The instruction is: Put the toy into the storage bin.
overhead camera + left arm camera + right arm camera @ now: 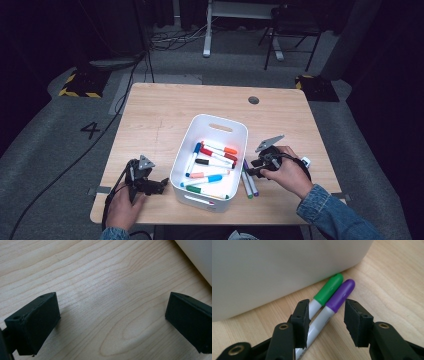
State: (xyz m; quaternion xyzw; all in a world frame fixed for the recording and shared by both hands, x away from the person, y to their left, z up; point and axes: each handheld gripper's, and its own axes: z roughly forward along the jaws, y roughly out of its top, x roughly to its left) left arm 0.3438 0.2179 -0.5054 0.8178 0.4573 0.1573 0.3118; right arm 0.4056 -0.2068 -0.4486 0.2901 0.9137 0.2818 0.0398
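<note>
While the right claw [325, 322] straddles a purple-capped marker [337, 301], the left claw [110, 322] rests released on the table [160, 110].

Largest is the rectangular table of pale wood with visible grain, one dark round plug near its far edge; next the one white plastic bin [220, 125], smooth, round-cornered, with a slot handle, standing mid-table toward the near edge and holding about seven markers with capped ends in blue, orange, red, black and green. Two more slim white-barrelled markers lie side by side on the table at the bin's right wall: the green-capped marker [329, 288] against the bin, the purple-capped one touching it. Right claw's ridged black pads flank the purple marker's barrel, released, a gap showing at the outer pad. Left claw, wide apart, holds nothing near the near-left corner.
</note>
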